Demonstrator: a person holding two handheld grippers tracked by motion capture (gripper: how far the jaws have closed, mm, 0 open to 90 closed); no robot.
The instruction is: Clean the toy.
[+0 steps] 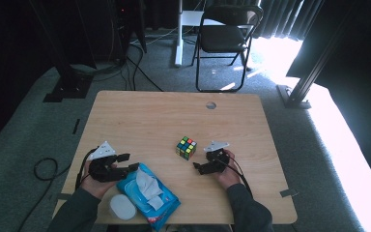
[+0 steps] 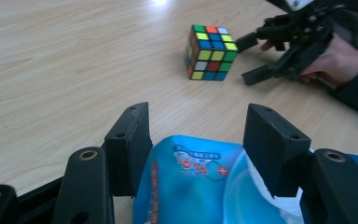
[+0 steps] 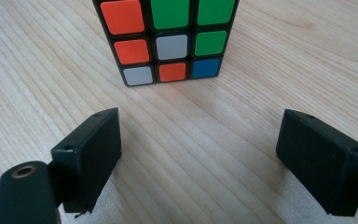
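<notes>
Obs. High view: light wooden counter [image 1: 149, 116], person's forearms entering from the bottom edge.

Left tongs [image 1: 128, 162], lower left of frame, sit at the upper left end of the blue plastic wet-wipe pack [image 1: 149, 195]. The pack lies at the bottom centre of the frame, with a white wipe sheet [image 1: 147, 186] pulled up through its opening. In the left gripper view the tongs [image 2: 196, 121] stand part-way spread with the pack's end [image 2: 191, 186] between them. The film reaches both pads, but I cannot tell whether they press on it or merely flank it.

Right tongs [image 1: 198, 167], right of centre, are spread wide and hold nothing. In the right gripper view the tongs [image 3: 200, 126] face the multicoloured puzzle cube [image 3: 168, 39], which stands just ahead, apart from both pads. The cube [image 1: 186, 148] is mid-counter, well apart from the pack.

A small white rounded container [image 1: 122, 207] sits at the bottom edge, touching or just beside the pack's lower left side.

Judgement: the step in hand looks like taking the wipe pack by its end with the left tongs.

Notes for doing it well:
- Soft film slips and crumples, so seat the pads deep over the end seam, not on the corner alone.
- Close square to the pack's edge. A skewed bite will twist it.
- Lift slowly, because the far end will sag and may drag the loose sheet or nudge the white container.
- Keep the right tongs parked by the cube, clear of the pack's path.
</notes>
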